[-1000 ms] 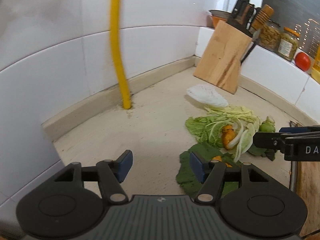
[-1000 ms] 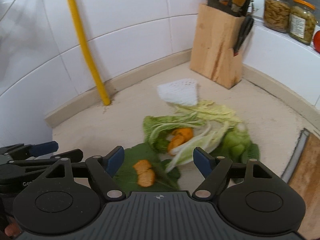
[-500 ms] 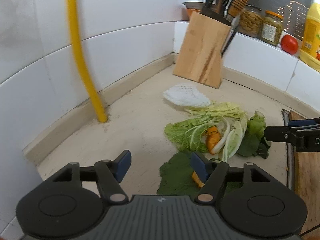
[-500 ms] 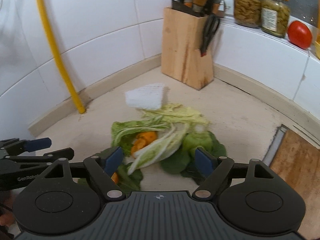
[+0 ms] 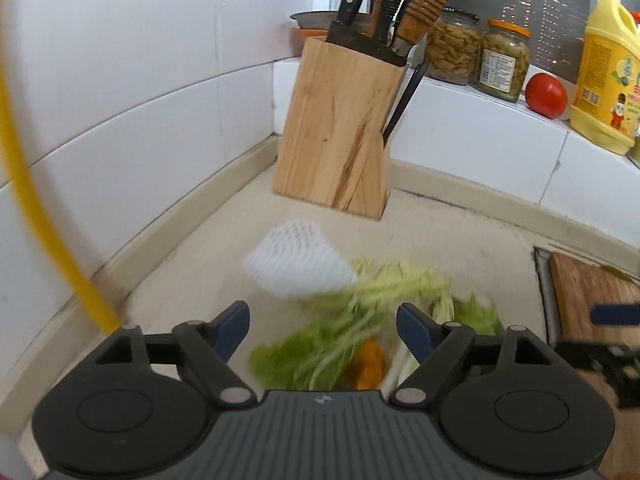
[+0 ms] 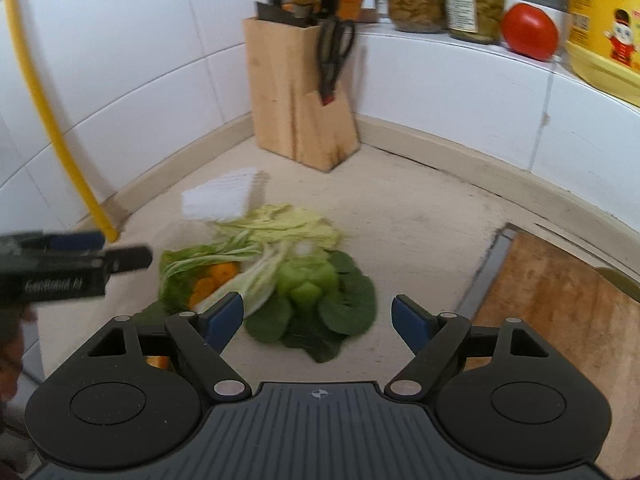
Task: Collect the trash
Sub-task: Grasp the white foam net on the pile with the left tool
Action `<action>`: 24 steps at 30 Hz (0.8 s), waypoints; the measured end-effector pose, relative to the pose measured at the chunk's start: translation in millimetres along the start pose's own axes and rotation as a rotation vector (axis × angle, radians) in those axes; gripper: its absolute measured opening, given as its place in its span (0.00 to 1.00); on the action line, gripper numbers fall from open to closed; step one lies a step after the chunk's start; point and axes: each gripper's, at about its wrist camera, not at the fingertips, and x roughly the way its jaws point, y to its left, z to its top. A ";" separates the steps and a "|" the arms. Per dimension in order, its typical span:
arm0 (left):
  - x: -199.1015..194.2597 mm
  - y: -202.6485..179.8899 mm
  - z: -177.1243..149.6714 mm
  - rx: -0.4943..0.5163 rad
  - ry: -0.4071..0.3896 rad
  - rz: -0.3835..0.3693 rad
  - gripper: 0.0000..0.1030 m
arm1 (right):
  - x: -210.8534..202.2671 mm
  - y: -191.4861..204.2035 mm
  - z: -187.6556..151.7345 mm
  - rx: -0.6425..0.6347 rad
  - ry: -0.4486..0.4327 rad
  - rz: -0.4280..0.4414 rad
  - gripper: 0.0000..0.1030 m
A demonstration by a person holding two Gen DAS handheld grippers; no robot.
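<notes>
Fingers of left gripper [image 5: 323, 322] opening, right gripper [image 6: 318, 316] spread wide, both empty above the vegetable scraps [image 6: 272, 276] heaped on counter [image 6: 420, 216] near white foam net [image 6: 222, 196], knife block [image 6: 298, 96] behind.

A knife block [image 6: 300, 92] stood upper centre in the counter [image 6: 420, 216] corner. Below it lay foam netting [image 6: 222, 196], then vegetable scraps [image 6: 272, 272]. A cutting board [image 6: 560, 300] sat lower right.
</notes>
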 end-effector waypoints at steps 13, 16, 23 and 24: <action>113.2 3.2 46.5 -0.002 0.143 0.079 0.74 | 1.0 -47.7 12.8 0.057 -0.004 -0.028 0.84; 131.8 5.5 42.9 0.004 0.189 0.087 0.74 | 7.5 -51.4 13.6 0.067 0.004 -0.025 0.84; 127.0 24.0 36.1 -0.030 0.187 0.079 0.41 | 13.4 -50.6 13.4 0.067 0.013 -0.017 0.85; 123.3 28.3 36.2 -0.046 0.188 0.069 0.33 | 14.3 -49.8 13.2 0.065 0.016 -0.019 0.85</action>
